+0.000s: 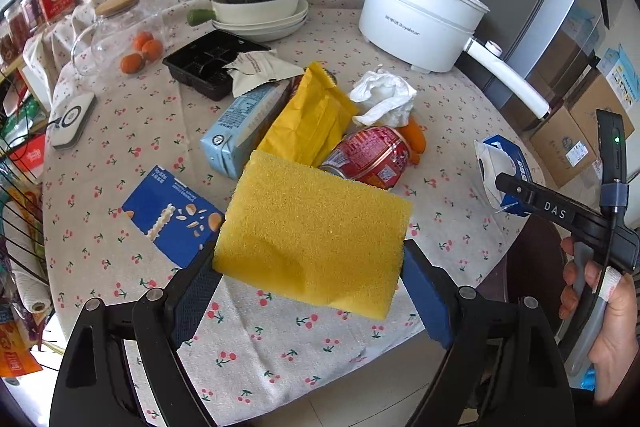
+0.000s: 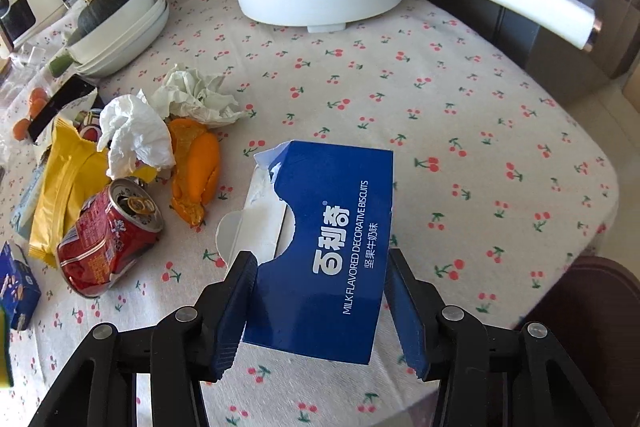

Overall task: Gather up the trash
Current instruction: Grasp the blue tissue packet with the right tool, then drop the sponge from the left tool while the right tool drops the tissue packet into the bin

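Two pairs of tongs are busy over the table [image 2: 480,99], which wears a cloth with small cherries. On the left side, the left tongs [image 1: 310,267] stand wide and are closed on a yellow sponge [image 1: 316,231], one pad on each short side. The sponge is porous, soft and very light; it gives under pressure, so a hold across its edges as here seems safe enough.

Beyond it lies the pile of trash: a flat blue carton [image 1: 172,219], a pale blue milk box [image 1: 240,131], a yellow crinkled bag [image 1: 312,123], a dented red can [image 2: 112,235], white crumpled tissue [image 2: 136,135] and orange peel [image 2: 196,167]. The can is thin metal, smooth and round, so I judge it may roll or slip and is best taken across its body. Tissue and peel are limp and weigh almost nothing.

On the right side, the right tongs [image 2: 320,311] are about half open, with a blue biscuit box [image 2: 332,247] between the pads. The left pad touches its side; whether the right pad presses I cannot tell surely, though the box appears lifted off the cloth. It is thin cardboard, torn open at the far end, probably empty, and will crush if squeezed hard. The closed near end is the stiffer place to hold.
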